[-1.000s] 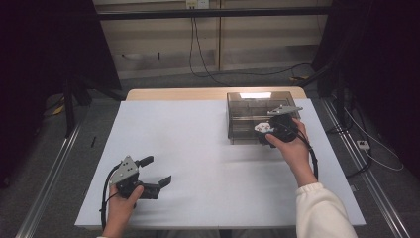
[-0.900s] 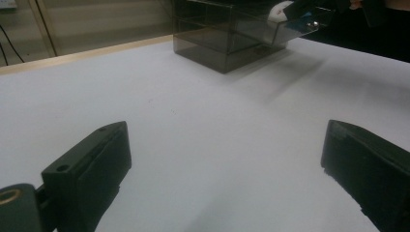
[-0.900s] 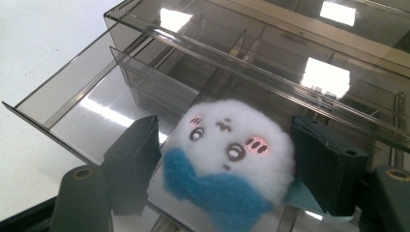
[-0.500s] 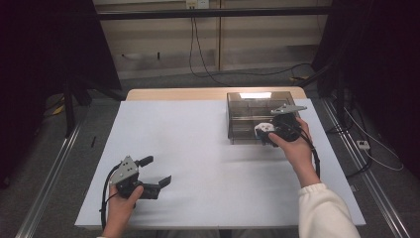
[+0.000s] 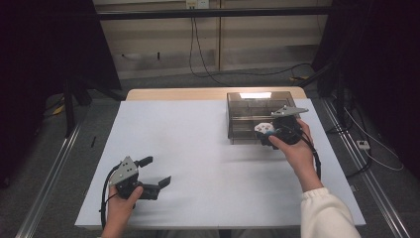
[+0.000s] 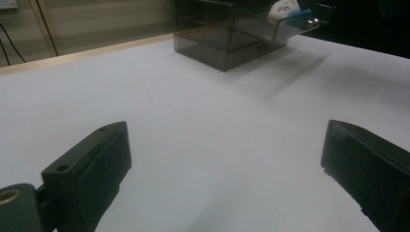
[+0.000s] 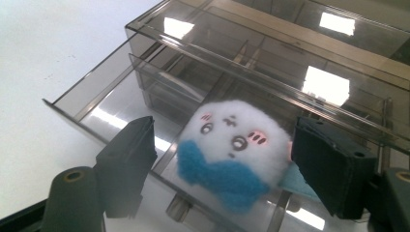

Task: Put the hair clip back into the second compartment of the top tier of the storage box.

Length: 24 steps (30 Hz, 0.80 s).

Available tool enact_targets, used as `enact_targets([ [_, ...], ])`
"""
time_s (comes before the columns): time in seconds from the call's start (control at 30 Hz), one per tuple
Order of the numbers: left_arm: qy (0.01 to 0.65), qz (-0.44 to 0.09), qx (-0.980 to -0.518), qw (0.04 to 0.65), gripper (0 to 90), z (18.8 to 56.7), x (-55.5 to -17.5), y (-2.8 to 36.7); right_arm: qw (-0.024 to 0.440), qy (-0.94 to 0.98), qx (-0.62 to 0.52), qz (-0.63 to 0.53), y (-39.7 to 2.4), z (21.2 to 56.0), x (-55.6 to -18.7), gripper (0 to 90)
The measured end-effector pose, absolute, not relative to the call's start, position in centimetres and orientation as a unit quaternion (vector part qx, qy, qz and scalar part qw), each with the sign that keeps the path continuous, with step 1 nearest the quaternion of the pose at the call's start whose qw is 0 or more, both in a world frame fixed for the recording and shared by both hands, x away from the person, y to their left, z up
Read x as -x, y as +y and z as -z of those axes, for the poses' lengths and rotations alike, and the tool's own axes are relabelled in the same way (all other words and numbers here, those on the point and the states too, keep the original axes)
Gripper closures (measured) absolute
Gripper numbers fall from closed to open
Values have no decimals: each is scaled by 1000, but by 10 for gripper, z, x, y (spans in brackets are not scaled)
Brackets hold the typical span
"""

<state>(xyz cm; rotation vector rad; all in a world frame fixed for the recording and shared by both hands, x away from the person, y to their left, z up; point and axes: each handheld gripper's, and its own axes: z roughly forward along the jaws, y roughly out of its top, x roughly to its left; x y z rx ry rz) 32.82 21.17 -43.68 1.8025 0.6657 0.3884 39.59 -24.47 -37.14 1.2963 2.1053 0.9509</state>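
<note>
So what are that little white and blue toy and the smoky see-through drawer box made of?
The white and blue round toy looks like soft plush: its surface is fuzzy and matt, with a face that may be stitched or printed. The smoky see-through drawer box looks like hard, glossy tinted plastic: lamps mirror on it and its dividers show through.

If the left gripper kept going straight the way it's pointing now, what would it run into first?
Mostly bare table. The left gripper, jaws wide open, points across the white top toward the smoky plastic drawer box at the far side. Nothing lies between, so that box looks like the first thing met, though the exact line is hard to judge.
</note>
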Motion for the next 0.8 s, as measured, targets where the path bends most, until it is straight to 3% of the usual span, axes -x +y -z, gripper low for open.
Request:
enact_targets([
  [0.8,282,-160,-768,553,40,437,-329,207,227,774,-440,-395,-252,372,-335,219],
])
